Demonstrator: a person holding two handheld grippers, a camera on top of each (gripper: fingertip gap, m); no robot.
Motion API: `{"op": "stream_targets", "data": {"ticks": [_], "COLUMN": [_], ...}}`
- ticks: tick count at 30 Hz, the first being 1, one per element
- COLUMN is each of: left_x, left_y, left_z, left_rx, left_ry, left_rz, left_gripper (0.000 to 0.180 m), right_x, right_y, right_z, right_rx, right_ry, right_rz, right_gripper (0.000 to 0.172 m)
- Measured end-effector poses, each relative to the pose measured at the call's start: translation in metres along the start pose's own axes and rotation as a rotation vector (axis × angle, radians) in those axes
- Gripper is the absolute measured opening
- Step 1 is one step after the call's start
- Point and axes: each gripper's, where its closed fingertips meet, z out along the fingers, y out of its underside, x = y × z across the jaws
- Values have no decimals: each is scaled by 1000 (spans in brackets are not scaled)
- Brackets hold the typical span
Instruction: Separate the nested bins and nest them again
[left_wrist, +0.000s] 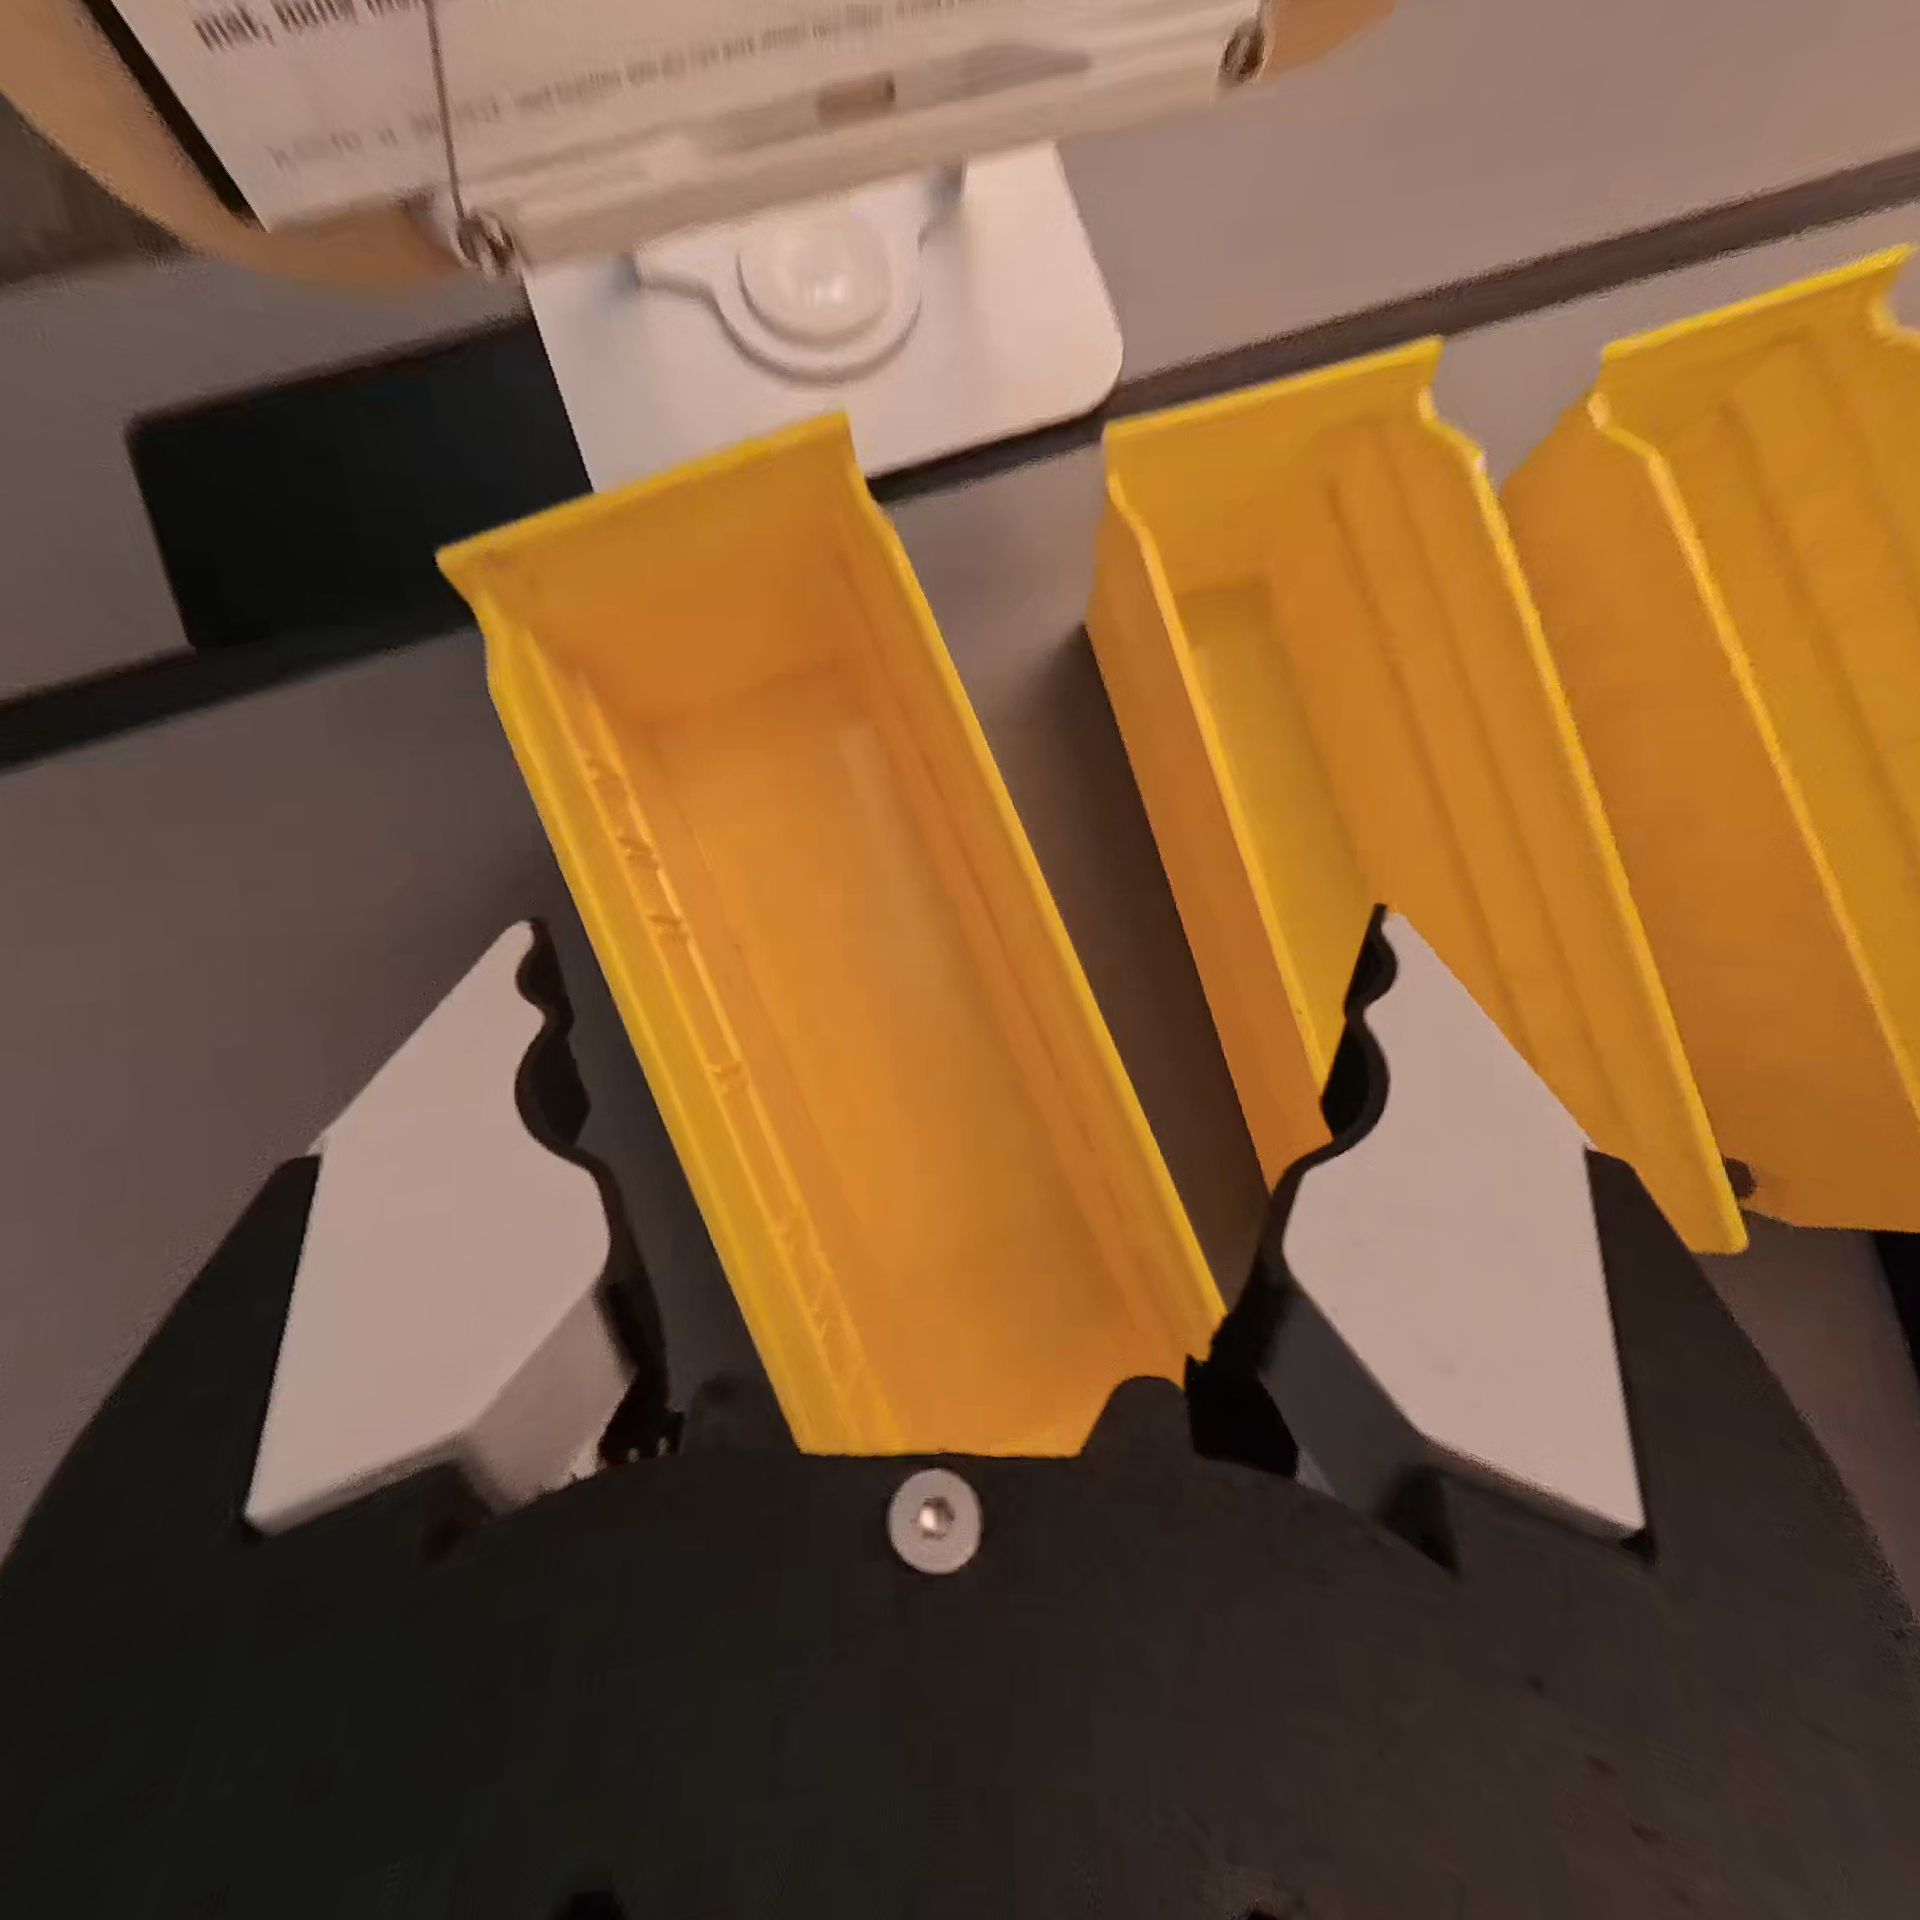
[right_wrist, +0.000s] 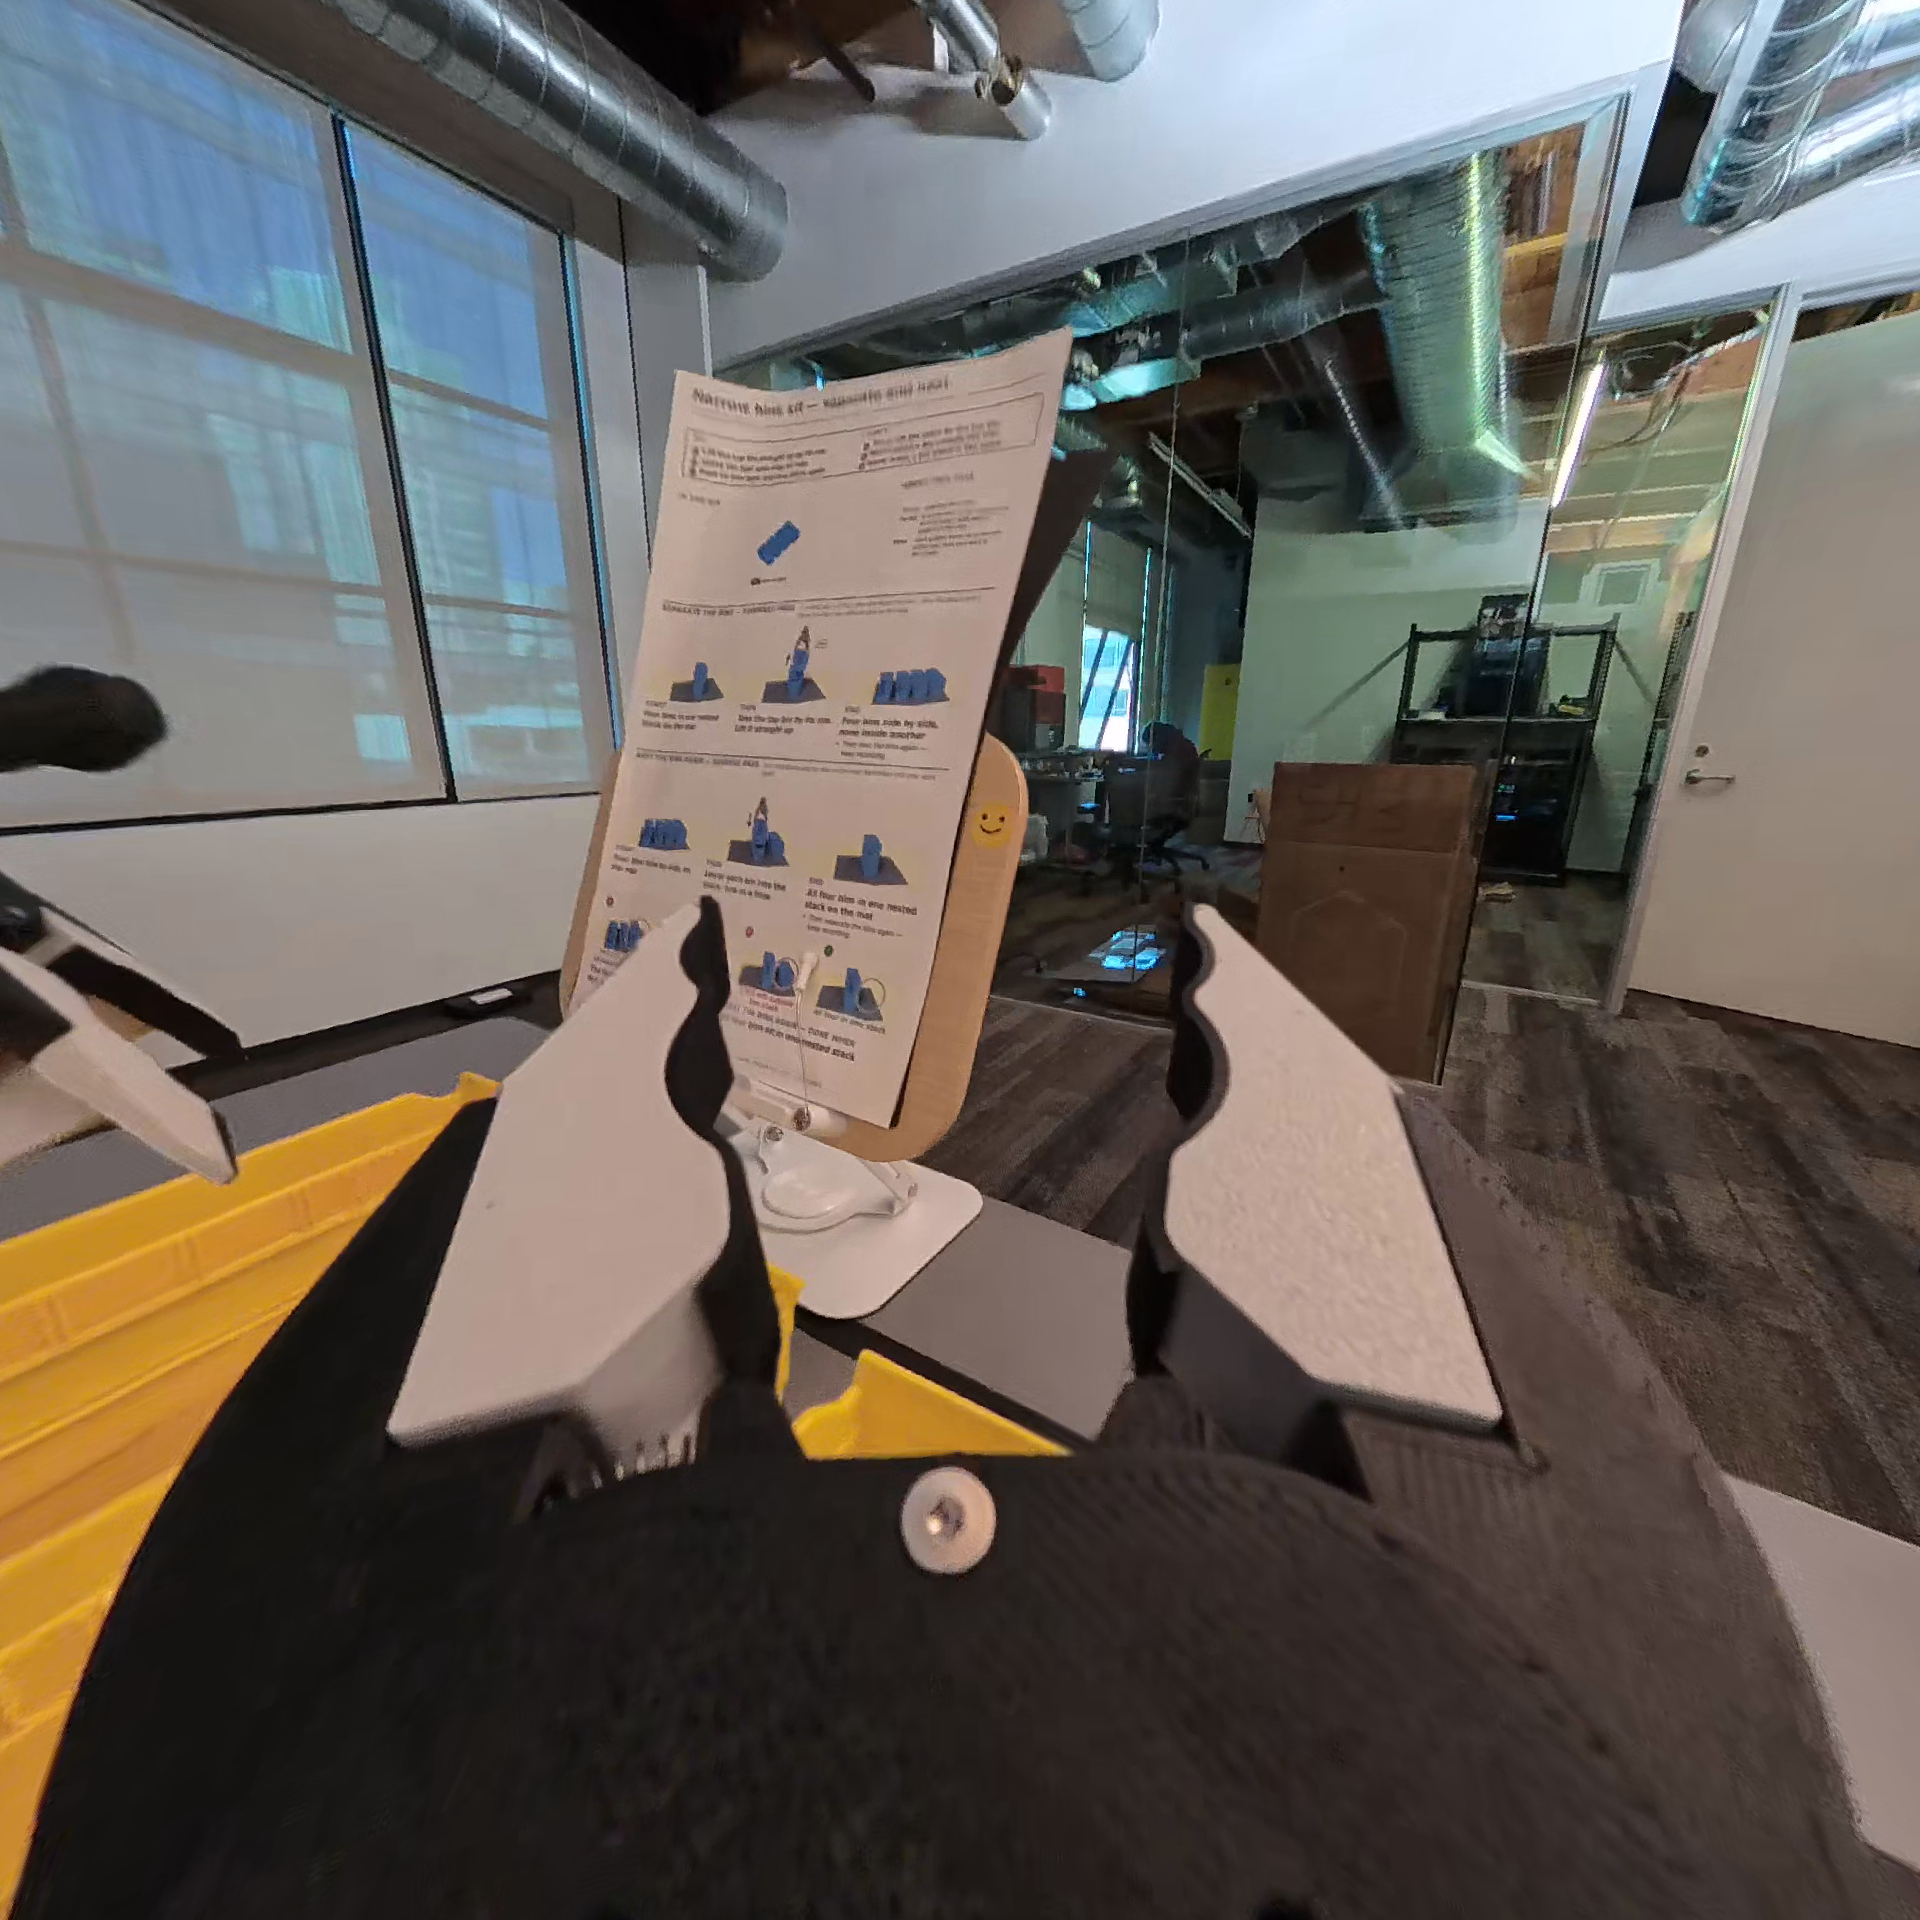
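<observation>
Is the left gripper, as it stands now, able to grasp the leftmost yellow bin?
Probably yes. The left gripper is wide open and the leftmost yellow bin lies between its fingers, nothing blocking; the neighbouring bin sits close beside the right finger.

Both pictures are evenly lit, with soft indoor light and no hard glare. In the left wrist view motion blur smears the yellow plastic bins (left_wrist: 852, 987) and the white printed sheet (left_wrist: 665, 94) at the top; soft shadows lie between the bins on the grey counter (left_wrist: 208, 883). The right wrist view is sharper: daylight enters through the large shaded windows (right_wrist: 260, 468), and a glass partition (right_wrist: 1299, 623) reflects ceiling ducts. Straight lines bow toward its edges.
</observation>
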Motion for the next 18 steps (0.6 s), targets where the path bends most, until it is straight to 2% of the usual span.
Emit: {"op": "stream_targets", "data": {"ticks": [3, 6, 11, 15, 18], "left_x": [-15, -29, -9, -11, -20], "left_y": [5, 2, 21, 38, 45], "left_z": [5, 8, 26, 43, 50], "left_rx": [-147, -186, -348, -444, -485], "left_ry": [-50, -110, -28, -122, -209], "left_rz": [-47, -88, -233, -184, -145], "left_gripper": [148, 139, 150, 153, 155], "right_x": [-6, -6, 7, 34, 42], "right_y": [-13, -20, -30, -39, -41], "right_z": [-3, -7, -16, -31, -35], "right_rx": [39, 46, 73, 121, 145], "right_ry": [1, 10, 26, 96, 80], "right_rz": [-28, -62, -11, 52, 132], "right_gripper": [86, 86, 85, 85, 85]}}
